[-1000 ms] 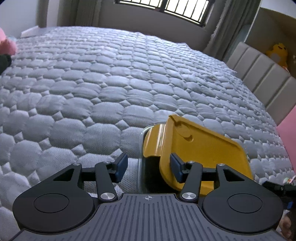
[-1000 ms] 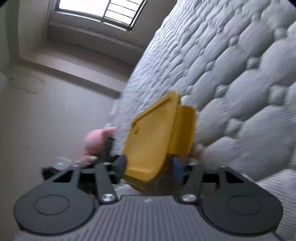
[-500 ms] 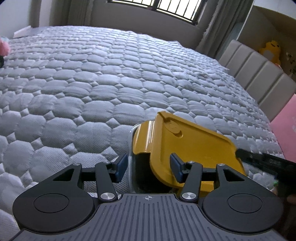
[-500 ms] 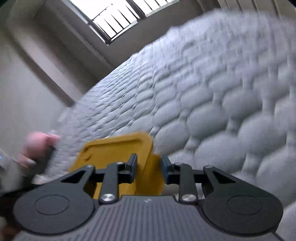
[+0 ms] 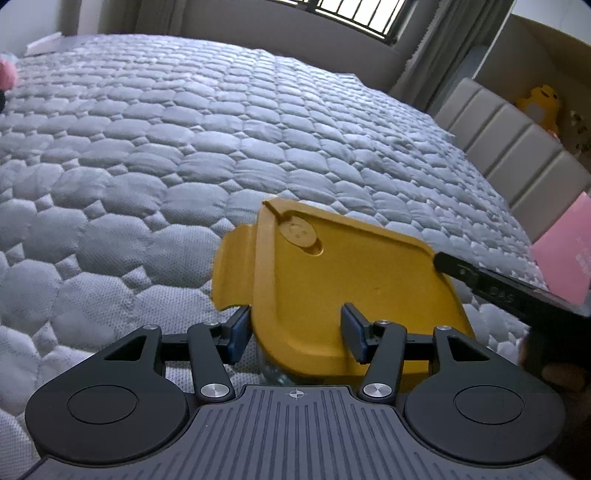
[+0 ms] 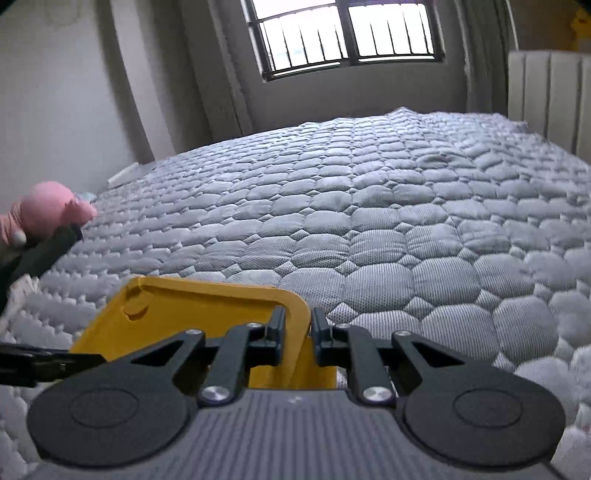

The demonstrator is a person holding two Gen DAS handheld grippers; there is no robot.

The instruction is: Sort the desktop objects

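Note:
A yellow plastic lid (image 5: pixel 351 280) with side flaps lies on a clear container whose rim shows just below it, on the grey quilted bed (image 5: pixel 184 147). My left gripper (image 5: pixel 293 334) straddles the near corner of the lid, with its jaws wide apart and the blue pads beside the lid's edges. My right gripper (image 6: pixel 298 328) has its jaws closed narrowly on the lid's corner (image 6: pixel 295 314). The lid also shows in the right wrist view (image 6: pixel 192 310). The right gripper's black finger (image 5: pixel 498 288) reaches over the lid's right edge in the left wrist view.
A pink plush toy (image 6: pixel 48 212) lies at the bed's left edge. A padded beige headboard (image 5: pixel 517 155) and a pink box (image 5: pixel 565 254) stand on the right. A yellow plush (image 5: pixel 539 105) sits on a shelf. A barred window (image 6: pixel 343 33) is behind the bed.
The right gripper has swung level and closed on the lid's corner. The lid has tipped flatter over the container, hiding its opening. The left gripper stays open around it.

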